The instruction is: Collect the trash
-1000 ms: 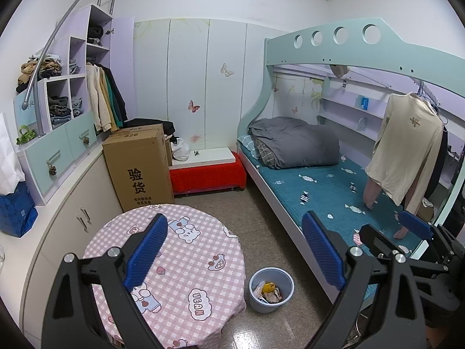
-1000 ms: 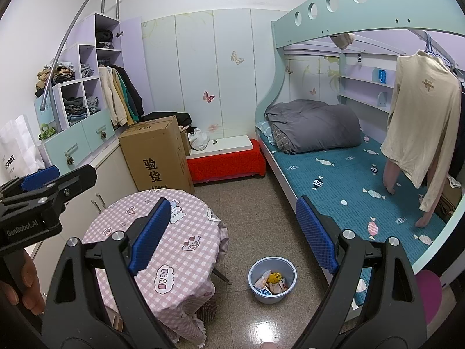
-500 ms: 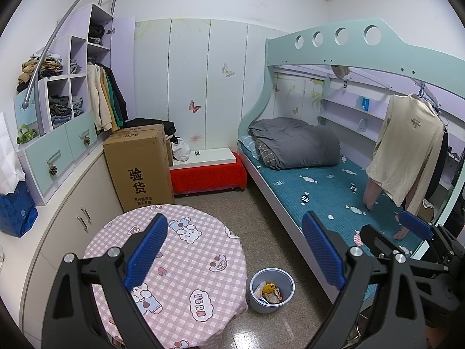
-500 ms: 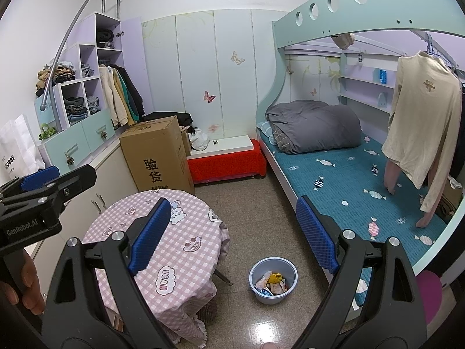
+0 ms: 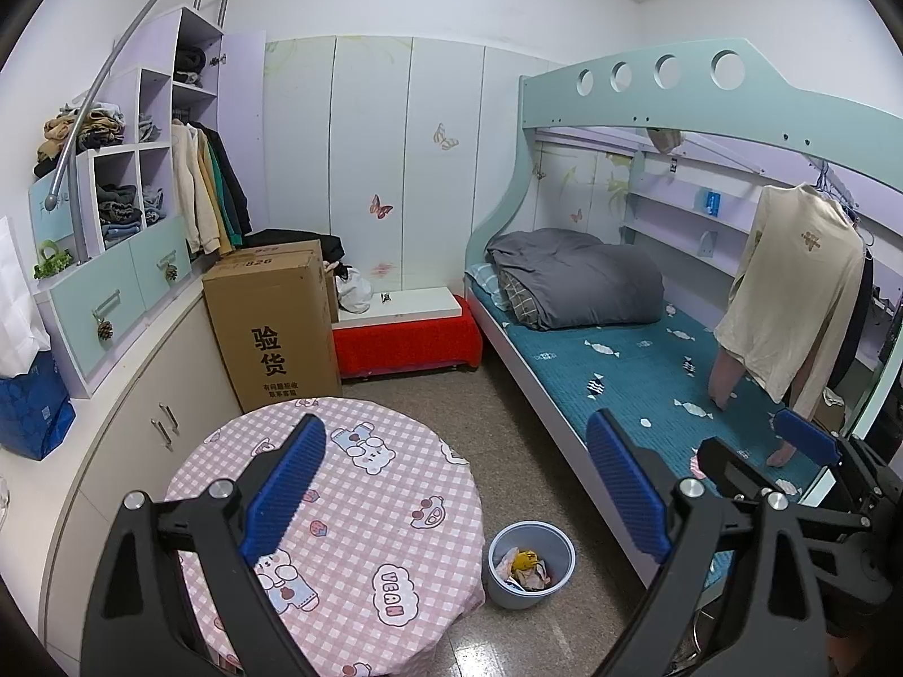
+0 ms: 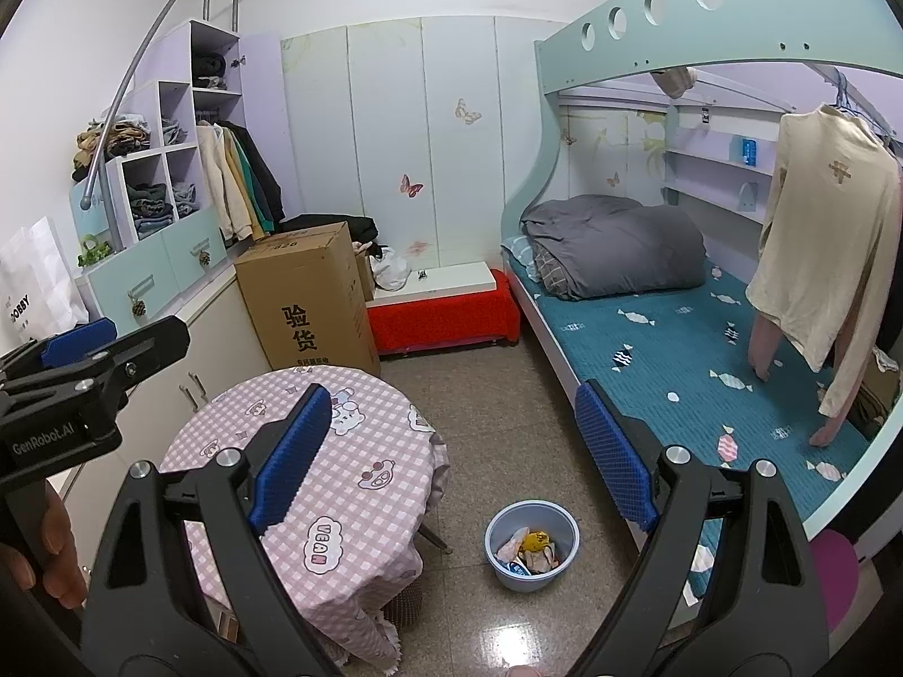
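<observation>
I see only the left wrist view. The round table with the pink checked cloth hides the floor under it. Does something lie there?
Observer: Yes. The right wrist view shows a brown woven object on the floor under the round table. I cannot tell what it is.
Operator: What stands to the right of the pale blue plastic bin?
Observer: A magenta round seat, close to the bed's near end.
Operator: Who holds the left gripper?
Observer: A bare hand; its fingers wrap the black handle.
</observation>
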A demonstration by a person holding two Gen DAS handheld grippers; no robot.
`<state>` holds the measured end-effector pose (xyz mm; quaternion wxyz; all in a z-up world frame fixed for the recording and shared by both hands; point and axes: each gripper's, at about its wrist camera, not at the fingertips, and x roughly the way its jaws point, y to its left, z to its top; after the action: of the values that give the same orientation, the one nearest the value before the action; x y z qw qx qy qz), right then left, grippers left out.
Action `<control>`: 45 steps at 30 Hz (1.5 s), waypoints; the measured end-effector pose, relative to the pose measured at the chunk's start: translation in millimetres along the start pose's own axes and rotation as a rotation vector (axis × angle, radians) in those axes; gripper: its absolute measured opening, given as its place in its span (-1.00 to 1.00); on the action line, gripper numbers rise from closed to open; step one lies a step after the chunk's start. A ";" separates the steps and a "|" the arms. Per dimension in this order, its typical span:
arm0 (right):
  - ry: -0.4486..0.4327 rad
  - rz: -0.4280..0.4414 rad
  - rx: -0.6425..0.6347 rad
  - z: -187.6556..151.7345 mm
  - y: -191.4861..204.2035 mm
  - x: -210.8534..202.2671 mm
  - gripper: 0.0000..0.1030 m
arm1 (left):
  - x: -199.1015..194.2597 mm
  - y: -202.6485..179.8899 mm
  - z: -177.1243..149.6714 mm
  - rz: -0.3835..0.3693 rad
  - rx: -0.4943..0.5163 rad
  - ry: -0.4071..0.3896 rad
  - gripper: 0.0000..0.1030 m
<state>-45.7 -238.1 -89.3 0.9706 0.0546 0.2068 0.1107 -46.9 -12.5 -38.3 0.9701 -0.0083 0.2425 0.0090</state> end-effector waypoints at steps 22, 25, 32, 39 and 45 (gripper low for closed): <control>0.009 0.003 -0.003 1.5 0.5 5.6 0.68 | 6.1 4.4 -2.2 -0.003 -0.002 0.007 0.78; 0.011 0.006 -0.002 1.3 0.1 8.1 0.68 | 7.6 6.3 -3.8 -0.003 -0.002 0.007 0.78; 0.012 0.007 0.000 0.2 -1.3 10.7 0.68 | 7.8 6.6 -3.7 -0.004 -0.002 0.008 0.78; 0.010 0.009 0.000 0.8 -2.1 11.4 0.68 | 9.4 6.8 -5.0 -0.005 -0.002 0.007 0.78; 0.014 0.016 0.005 -1.7 -2.3 13.0 0.68 | 9.3 6.5 -4.8 -0.005 0.000 0.008 0.78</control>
<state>-34.4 -237.1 -96.3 0.9680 0.0580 0.2134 0.1184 -41.1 -5.9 -47.0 0.9691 -0.0091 0.2465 0.0067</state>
